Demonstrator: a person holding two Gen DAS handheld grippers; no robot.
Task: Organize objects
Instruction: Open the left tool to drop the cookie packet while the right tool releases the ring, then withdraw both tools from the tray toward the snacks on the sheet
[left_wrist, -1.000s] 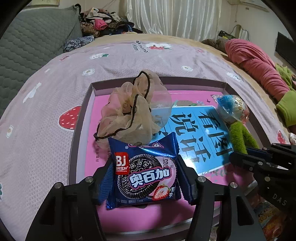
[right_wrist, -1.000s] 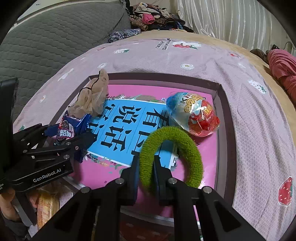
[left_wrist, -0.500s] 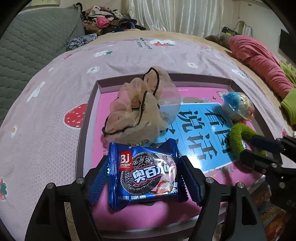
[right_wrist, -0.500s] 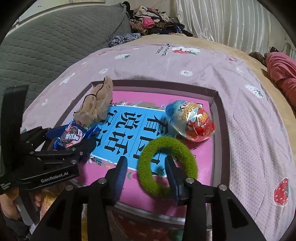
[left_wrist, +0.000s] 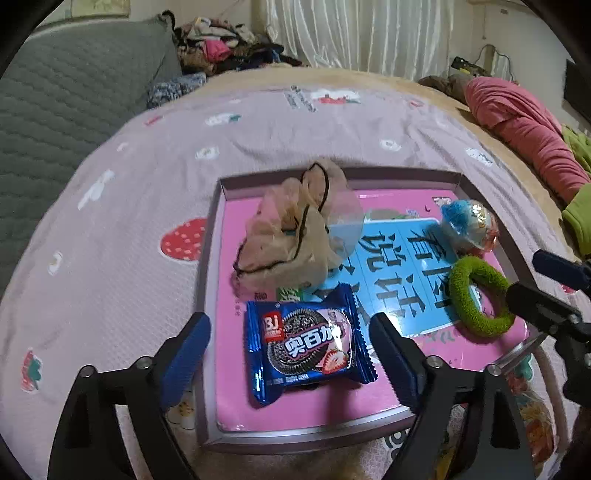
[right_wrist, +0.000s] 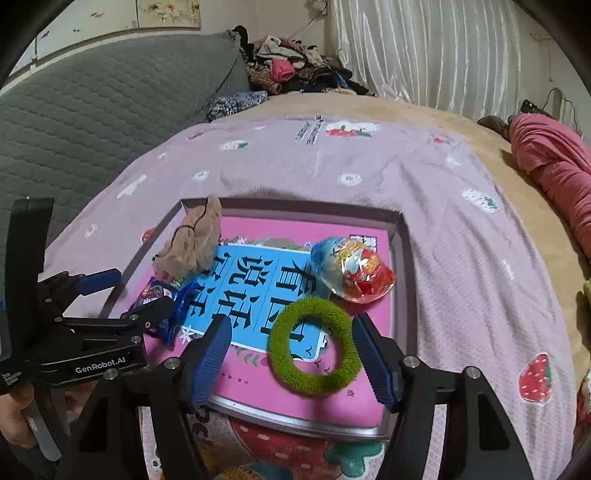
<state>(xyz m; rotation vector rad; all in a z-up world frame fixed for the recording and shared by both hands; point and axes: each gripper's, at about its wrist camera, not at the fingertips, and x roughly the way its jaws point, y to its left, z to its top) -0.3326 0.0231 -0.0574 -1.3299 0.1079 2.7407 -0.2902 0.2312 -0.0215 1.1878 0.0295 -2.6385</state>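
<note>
A shallow pink tray (left_wrist: 210, 258) (right_wrist: 402, 258) lies on the bed. In it are a blue cookie packet (left_wrist: 308, 343) (right_wrist: 157, 295), a beige hair net with black trim (left_wrist: 295, 232) (right_wrist: 192, 240), a green fuzzy hair ring (left_wrist: 478, 295) (right_wrist: 314, 345) and a foil-wrapped toy egg (left_wrist: 469, 225) (right_wrist: 351, 271). My left gripper (left_wrist: 291, 354) is open, its jaws on either side of the packet and clear of it. My right gripper (right_wrist: 291, 358) is open, straddling the green ring without touching it.
The tray sits on a pink strawberry-print bedsheet (left_wrist: 122, 258). A grey quilted headboard (right_wrist: 92, 110) is at the left, a clothes pile (right_wrist: 291, 66) at the back, a pink garment (left_wrist: 524, 129) at the right. Colourful packets (left_wrist: 535, 417) lie near the tray's front right corner.
Both grippers opened and drew back. The left let go of the cookie packet and the right let go of the green ring; both items now lie in the tray.
</note>
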